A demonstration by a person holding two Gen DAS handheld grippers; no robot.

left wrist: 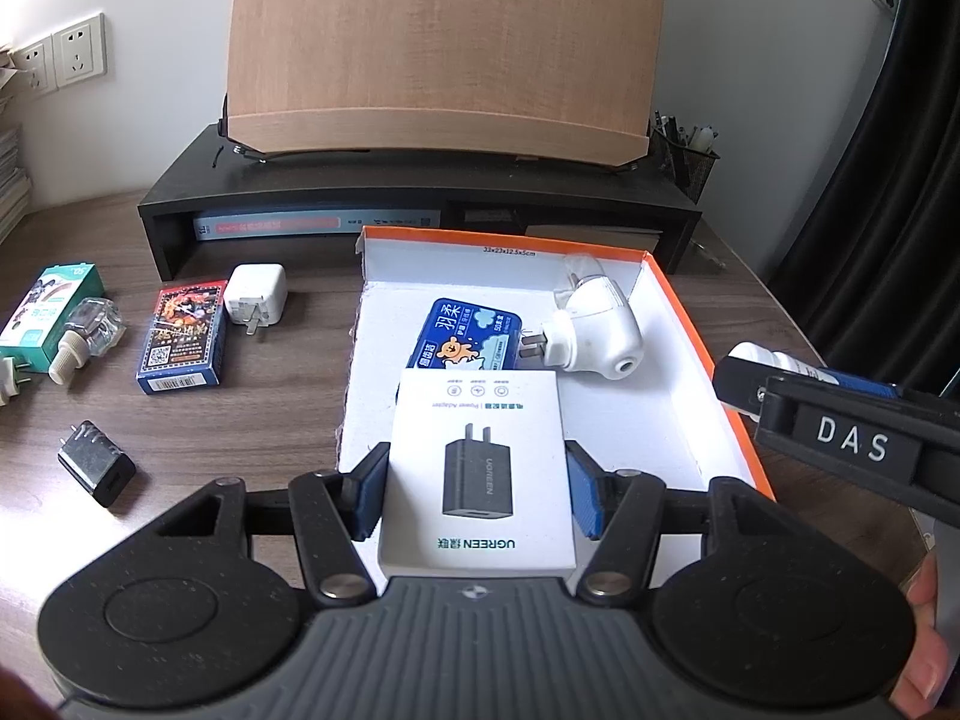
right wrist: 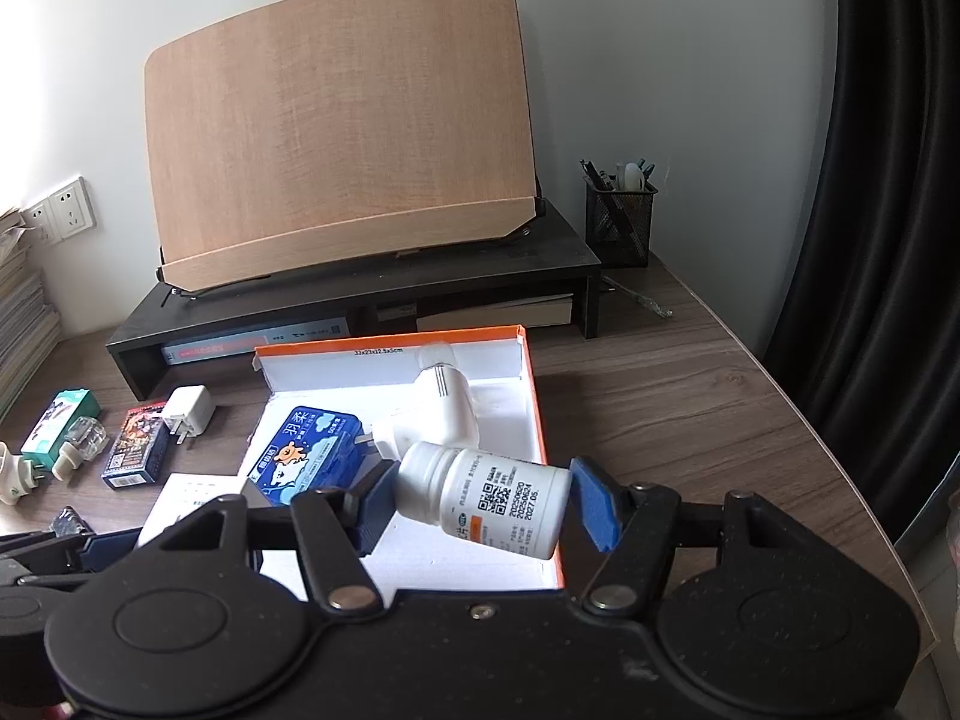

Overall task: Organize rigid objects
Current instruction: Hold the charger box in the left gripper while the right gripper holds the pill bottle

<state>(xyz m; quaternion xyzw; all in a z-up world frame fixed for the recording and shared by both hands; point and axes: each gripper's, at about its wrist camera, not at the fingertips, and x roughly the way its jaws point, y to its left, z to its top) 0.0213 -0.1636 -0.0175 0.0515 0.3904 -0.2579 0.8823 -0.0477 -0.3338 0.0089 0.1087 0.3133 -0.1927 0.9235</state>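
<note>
- left wrist view is showing the wood-grain counter (left wrist: 252, 444) carrying everything, with a black riser shelf (left wrist: 420, 192) at the back and a tilted wooden board (left wrist: 444, 48) standing on it.
- an open white box with an orange rim (left wrist: 690, 324) is lying in the middle of the counter, holding a blue tissue pack (left wrist: 465, 336) and a white plug-in device (left wrist: 600, 330) that is touching the pack's right end.
- the left hand-held gripper (left wrist: 477, 492) is gripping a white charger carton (left wrist: 480, 468) by its two sides, hanging over the box's near left part.
- the right hand-held gripper (right wrist: 480, 501) is clamping a white pill bottle (right wrist: 486, 498) lying sideways between its blue pads, above the box's near right part.
- left of the box, a card deck box (left wrist: 183, 336), a white plug adapter (left wrist: 255, 297), a green carton (left wrist: 51, 312), a clear glass bottle (left wrist: 87, 330) and a black charger (left wrist: 96, 462) are sitting on the counter.
</note>
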